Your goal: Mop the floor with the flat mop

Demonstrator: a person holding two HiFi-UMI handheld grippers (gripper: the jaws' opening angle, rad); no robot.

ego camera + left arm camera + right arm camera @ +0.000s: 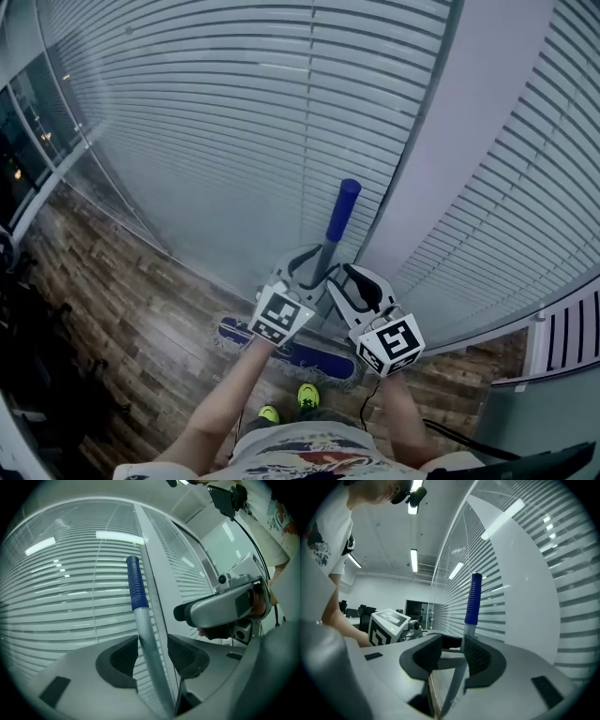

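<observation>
Well, nearest me are my yellow-green shoes on the brown wood-plank floor. Just past them, toward twelve o'clock, the flat blue mop head lies on the planks. Its silver pole with the blue ribbed grip rises from there toward twelve o'clock, passing between my two tongs. My left tongs come at the pole from about eight o'clock. Their jaws stand spread, with the pole running up between them close by the left pad and a clear gap to the right pad. My right tongs come in from four o'clock, jaws also apart, the pole close beside the right pad and clear of the left. Neither pair pinches it. Beyond the grip stands the frosted glass wall with horizontal stripes.
</observation>
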